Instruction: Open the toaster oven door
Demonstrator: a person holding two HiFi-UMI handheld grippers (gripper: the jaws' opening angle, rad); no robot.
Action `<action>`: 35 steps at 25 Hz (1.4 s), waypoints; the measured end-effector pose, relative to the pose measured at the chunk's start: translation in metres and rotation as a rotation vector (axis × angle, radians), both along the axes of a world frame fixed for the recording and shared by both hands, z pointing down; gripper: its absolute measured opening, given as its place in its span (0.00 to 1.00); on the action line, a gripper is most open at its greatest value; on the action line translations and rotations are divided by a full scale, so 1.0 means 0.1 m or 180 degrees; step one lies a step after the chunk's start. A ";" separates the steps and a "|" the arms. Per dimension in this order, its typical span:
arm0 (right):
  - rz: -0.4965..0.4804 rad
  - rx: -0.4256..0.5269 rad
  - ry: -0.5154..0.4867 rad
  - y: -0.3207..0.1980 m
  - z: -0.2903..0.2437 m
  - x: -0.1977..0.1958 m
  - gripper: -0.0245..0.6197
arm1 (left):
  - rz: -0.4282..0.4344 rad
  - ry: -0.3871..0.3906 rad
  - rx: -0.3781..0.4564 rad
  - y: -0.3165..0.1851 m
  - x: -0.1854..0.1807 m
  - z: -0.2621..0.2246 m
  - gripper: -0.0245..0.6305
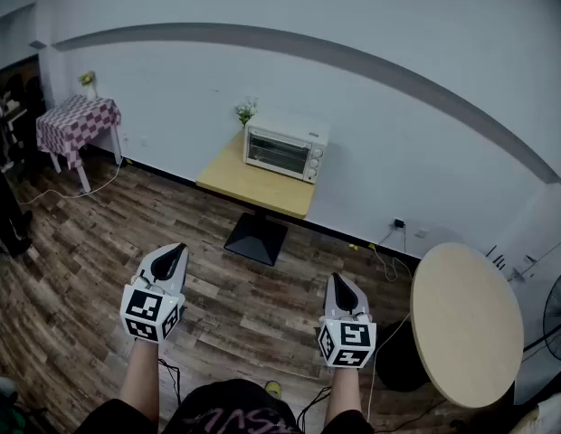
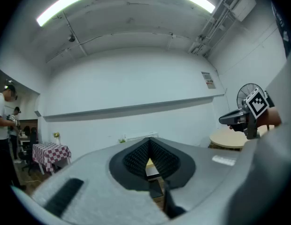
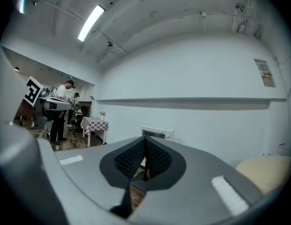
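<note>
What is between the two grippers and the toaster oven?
In the head view, there is bare wooden floor, then the black foot of the yellow table that holds the toaster oven.

Cool, even light fills the room in the head view. It gives the plain white back wall (image 1: 371, 125) a bluish cast and leaves only soft shadows on the brown wood-plank floor (image 1: 81, 269), which darkens towards the left edge. The wide lens bows the grey painted wall stripe (image 1: 290, 48) into an arc.

In the left gripper view, two long ceiling light strips (image 2: 65, 4) glare white at the top and the corners go black. The grey-shelled left gripper (image 2: 149, 144) lies soft and out of focus below.

The right gripper view has one bright ceiling tube (image 3: 90, 22), the same dark rounded corners, and the grey right gripper (image 3: 144, 143) blurred close up.
</note>
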State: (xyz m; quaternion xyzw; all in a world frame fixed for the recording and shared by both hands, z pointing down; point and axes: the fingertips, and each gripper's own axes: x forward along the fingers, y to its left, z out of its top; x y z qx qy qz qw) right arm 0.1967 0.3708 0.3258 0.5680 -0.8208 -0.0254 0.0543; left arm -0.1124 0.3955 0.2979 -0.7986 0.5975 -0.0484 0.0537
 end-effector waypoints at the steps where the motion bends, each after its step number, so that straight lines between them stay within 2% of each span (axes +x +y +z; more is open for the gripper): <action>1: 0.0001 0.0006 -0.0002 -0.01 0.00 0.01 0.05 | -0.0010 -0.0010 0.0023 -0.01 0.00 -0.01 0.04; 12: 0.0010 0.0019 -0.0032 -0.03 -0.01 0.04 0.05 | -0.0007 -0.0083 0.0016 -0.06 0.04 0.01 0.04; 22: 0.0033 0.0027 -0.0053 -0.04 -0.03 -0.01 0.05 | 0.0036 -0.0031 0.0023 -0.06 0.01 0.01 0.04; 28: 0.0055 -0.0050 -0.0008 -0.08 0.10 0.00 0.05 | 0.0058 0.0051 -0.0036 -0.17 -0.01 0.14 0.04; 35: 0.0136 -0.0068 -0.0036 -0.27 0.12 0.11 0.05 | 0.0120 0.0031 -0.0072 -0.40 0.06 0.20 0.04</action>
